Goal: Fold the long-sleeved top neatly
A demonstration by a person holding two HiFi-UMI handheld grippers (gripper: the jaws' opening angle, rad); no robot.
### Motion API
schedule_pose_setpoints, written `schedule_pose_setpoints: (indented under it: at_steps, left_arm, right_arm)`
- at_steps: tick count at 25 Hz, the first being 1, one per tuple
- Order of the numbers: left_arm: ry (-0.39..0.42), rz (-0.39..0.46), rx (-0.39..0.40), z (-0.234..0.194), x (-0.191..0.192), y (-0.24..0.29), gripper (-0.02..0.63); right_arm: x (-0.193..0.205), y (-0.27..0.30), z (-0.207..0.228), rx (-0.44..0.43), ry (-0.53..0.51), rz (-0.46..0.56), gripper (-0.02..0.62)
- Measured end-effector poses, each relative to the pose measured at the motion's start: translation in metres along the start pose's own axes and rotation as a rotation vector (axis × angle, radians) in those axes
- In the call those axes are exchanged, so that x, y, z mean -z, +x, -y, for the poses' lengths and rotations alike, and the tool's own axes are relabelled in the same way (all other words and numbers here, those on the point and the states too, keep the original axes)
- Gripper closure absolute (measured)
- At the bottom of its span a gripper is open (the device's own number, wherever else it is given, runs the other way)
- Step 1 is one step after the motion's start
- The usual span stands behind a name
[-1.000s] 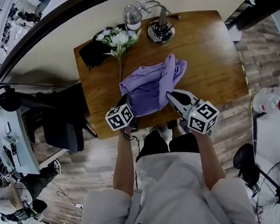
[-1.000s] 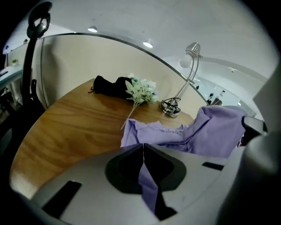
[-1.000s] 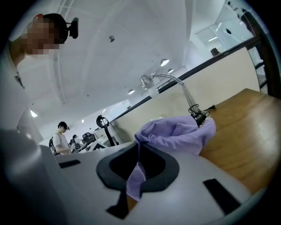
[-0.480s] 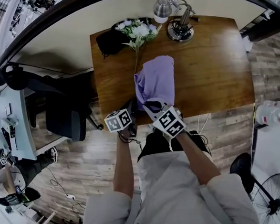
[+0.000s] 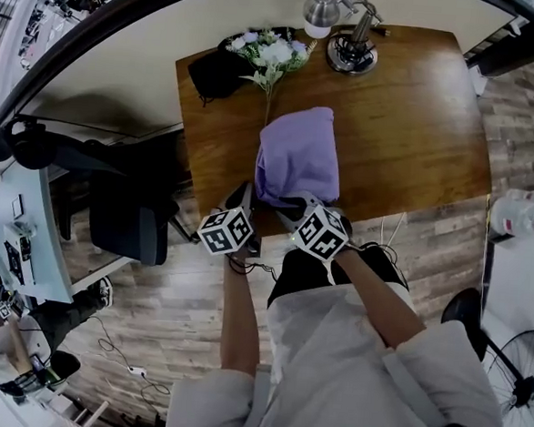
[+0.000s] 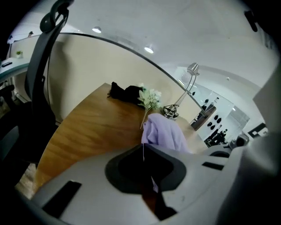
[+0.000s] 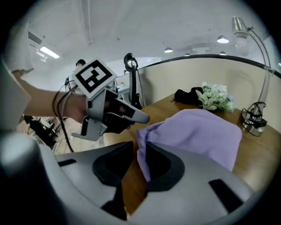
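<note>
The purple long-sleeved top lies folded into a narrow bundle on the wooden table, its near end at the front edge. My left gripper sits at the top's near-left corner and is shut, with a sliver of purple cloth pinched in its jaws. My right gripper is close beside it at the near end. Its jaws have just been opening and stand apart; the top's edge hangs between them, lying against one pad only. The left gripper shows just beyond that edge.
A black pouch, a bunch of white flowers and a desk lamp stand along the table's far side. An office chair is left of the table, and a floor fan at the lower right.
The right gripper swung left and down to the table's near edge beside the left gripper, and its jaws parted. The top went from a loose spread to a narrow fold.
</note>
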State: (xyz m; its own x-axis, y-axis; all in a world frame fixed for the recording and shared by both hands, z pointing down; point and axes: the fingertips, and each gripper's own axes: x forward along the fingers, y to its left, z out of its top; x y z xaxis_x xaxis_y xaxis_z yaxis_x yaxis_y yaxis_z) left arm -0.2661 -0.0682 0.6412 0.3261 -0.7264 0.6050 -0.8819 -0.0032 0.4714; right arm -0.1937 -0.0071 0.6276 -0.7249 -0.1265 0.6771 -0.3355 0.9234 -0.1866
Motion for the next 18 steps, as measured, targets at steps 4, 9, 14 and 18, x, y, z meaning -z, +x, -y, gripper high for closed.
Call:
schedule_pose_setpoints:
  at_steps: [4, 9, 14, 18]
  left_arm:
    - [0.091, 0.076, 0.055, 0.018, -0.041, 0.011, 0.581]
    - [0.127, 0.127, 0.115, 0.048, -0.084, 0.047, 0.581]
    - [0.168, 0.048, 0.142, 0.057, -0.087, 0.071, 0.581]
    - [0.173, 0.037, 0.166, 0.054, -0.088, 0.067, 0.581]
  right_arm:
    - [0.004, -0.047, 0.054, 0.084, 0.127, 0.111, 0.506]
    - [-0.052, -0.061, 0.144, 0.284, 0.21, 0.316, 0.565]
    - [-0.064, -0.029, 0.154, 0.295, 0.204, 0.35, 0.589]
    - [-0.009, -0.029, 0.141, 0.331, 0.076, 0.299, 0.589]
